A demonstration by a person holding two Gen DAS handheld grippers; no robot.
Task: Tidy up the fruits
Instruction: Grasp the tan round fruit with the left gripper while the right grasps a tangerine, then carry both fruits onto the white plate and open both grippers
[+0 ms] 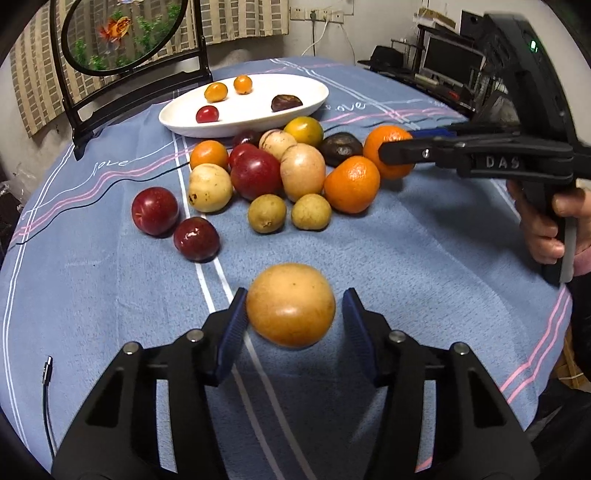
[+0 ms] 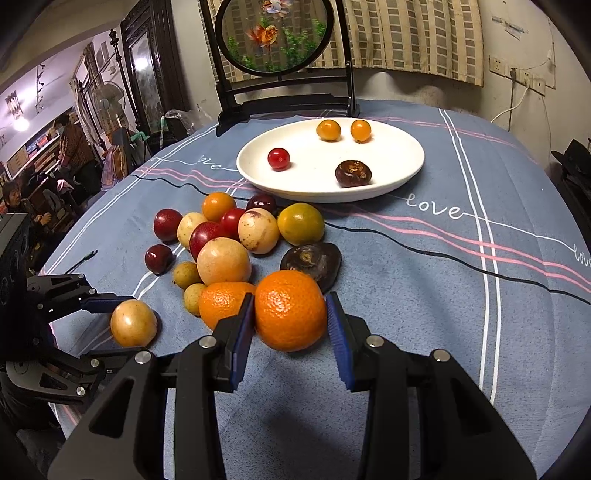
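Note:
A yellow-tan round fruit (image 1: 290,304) lies on the blue tablecloth between the blue pads of my left gripper (image 1: 293,301). The left pad is at its skin, and a narrow gap shows at the right pad, so the jaws stand open around it. My right gripper (image 2: 290,301) is shut on an orange (image 2: 290,310) at the near edge of the fruit pile (image 2: 236,243); both pads touch it. From the left wrist view, the right gripper (image 1: 397,151) reaches in from the right over that orange (image 1: 384,142). The white plate (image 2: 388,158) holds two small orange fruits, a red one and a dark brown one.
Red, yellow, orange and dark fruits are heaped between the plate (image 1: 177,122) and the grippers. A second orange (image 2: 221,302) lies against the held one. A black framed goldfish screen (image 2: 273,33) stands behind the plate. A thin black cable (image 1: 46,391) lies at the near left.

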